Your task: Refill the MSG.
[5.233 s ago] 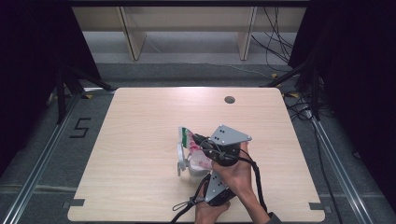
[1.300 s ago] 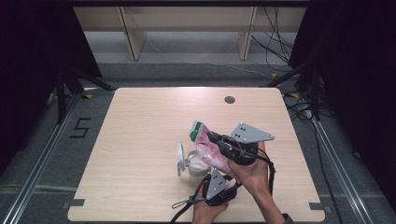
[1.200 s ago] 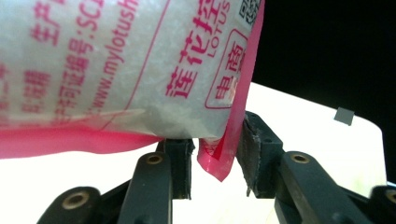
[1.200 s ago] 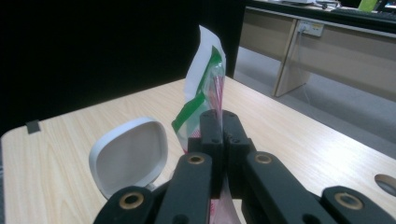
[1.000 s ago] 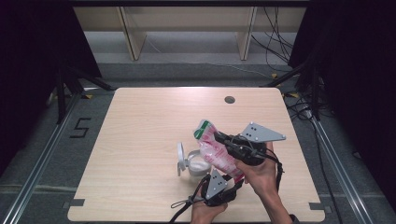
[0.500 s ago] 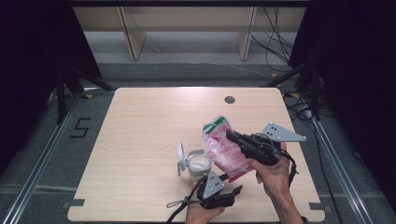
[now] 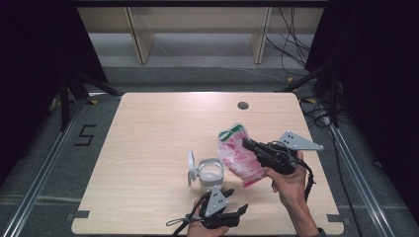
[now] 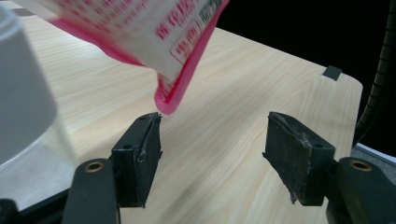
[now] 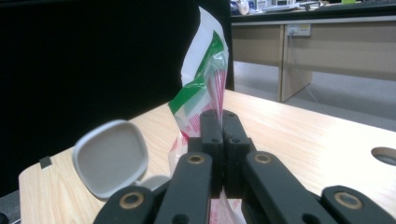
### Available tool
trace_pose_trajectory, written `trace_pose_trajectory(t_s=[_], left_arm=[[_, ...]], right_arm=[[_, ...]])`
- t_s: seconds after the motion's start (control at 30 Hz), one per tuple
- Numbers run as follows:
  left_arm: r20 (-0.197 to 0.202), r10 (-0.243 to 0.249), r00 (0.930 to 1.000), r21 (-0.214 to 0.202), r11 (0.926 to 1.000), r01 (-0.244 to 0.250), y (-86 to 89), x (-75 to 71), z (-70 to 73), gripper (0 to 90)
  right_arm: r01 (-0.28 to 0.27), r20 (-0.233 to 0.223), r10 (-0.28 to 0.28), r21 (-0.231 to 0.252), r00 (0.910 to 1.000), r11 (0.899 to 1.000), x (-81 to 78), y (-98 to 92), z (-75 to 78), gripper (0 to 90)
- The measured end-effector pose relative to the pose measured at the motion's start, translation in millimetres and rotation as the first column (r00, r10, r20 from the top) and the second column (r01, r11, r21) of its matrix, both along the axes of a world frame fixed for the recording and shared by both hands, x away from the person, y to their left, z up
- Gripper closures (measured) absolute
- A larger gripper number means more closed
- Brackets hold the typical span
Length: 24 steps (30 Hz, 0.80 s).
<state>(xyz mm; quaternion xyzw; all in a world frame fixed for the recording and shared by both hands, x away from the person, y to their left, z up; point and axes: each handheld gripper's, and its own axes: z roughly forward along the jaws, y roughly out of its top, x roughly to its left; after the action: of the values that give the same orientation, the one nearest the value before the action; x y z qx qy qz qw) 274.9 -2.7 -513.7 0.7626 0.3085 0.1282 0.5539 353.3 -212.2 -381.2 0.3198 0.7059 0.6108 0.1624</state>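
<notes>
The right hand-held gripper pinched the pink-and-white plastic pouch at centre-right, probably for pouring; the left hand-held gripper, jaws just spreading, held nothing.

pouch blurred, cut off, jar blurred

My left gripper has black jaws with worn pads and brass rivets. My right gripper is black too, carrying a grey three-cornered plate and a trailing black cable.
</notes>
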Motion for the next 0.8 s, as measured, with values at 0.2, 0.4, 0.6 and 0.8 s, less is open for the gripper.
trace_pose_trajectory(t_s=[0.2, 0.4, 0.6, 0.8], left_arm=[[0.010, 0.010, 0.9999, -0.025, 0.9996, -0.009, 3.3, -1.2, 2.6, 34.9], [0.004, 0.009, 1.0000, -0.008, 0.9999, -0.009, 4.6, -0.9, 2.2, 34.9], [0.009, 0.012, 0.9999, -0.014, 0.9998, -0.012, 6.2, 0.1, 1.7, 35.2], [0.008, 0.004, 1.0000, -0.010, 0.9999, -0.004, 6.6, -0.3, 1.5, 35.2]], right_arm=[[0.018, -0.045, -0.019, -0.022, 0.9988, 1.000, -3.6, -13.7, -15.1, 90.0], [0.040, -0.053, -0.042, -0.024, 0.9977, 0.999, -9.9, -31.2, -15.6, 90.0], [0.069, -0.046, -0.070, -0.025, 0.9965, 0.997, -17.3, -46.0, -17.8, 90.0], [0.108, -0.056, -0.109, -0.017, 0.9924, 0.994, -22.3, -59.7, -21.9, 90.0]])
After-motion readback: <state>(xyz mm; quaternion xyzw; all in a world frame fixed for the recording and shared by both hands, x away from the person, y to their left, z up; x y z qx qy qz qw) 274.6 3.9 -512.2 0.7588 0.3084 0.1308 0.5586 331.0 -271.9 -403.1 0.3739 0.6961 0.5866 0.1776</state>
